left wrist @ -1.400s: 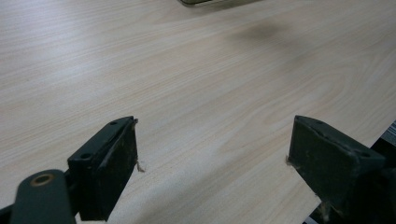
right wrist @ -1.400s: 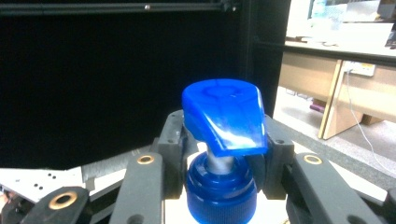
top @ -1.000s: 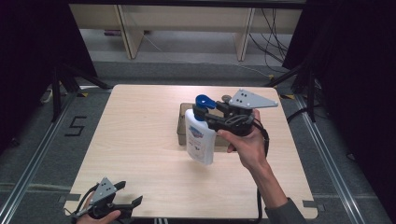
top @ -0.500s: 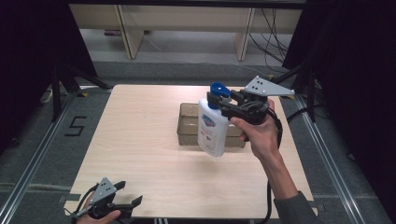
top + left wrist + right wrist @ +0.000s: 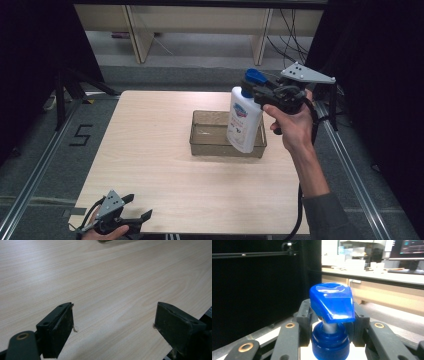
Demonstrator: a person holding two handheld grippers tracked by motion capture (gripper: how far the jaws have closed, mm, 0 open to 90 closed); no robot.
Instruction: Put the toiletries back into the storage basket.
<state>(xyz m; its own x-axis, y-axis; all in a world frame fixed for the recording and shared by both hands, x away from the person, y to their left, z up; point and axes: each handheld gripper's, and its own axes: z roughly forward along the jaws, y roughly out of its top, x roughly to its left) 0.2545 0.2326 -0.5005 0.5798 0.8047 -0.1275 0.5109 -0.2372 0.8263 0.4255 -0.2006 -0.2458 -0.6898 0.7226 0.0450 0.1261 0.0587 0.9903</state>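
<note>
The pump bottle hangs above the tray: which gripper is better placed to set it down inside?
Right. The right gripper is shut on the pump bottle at its neck, above the tray. The left gripper is open at the table's near edge, far from both.

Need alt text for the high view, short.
A person's right gripper holds a white pump bottle with a blue pump head by its neck, lifted above a clear rectangular tray on a light wooden table. The left gripper rests open at the table's near left edge.
</note>
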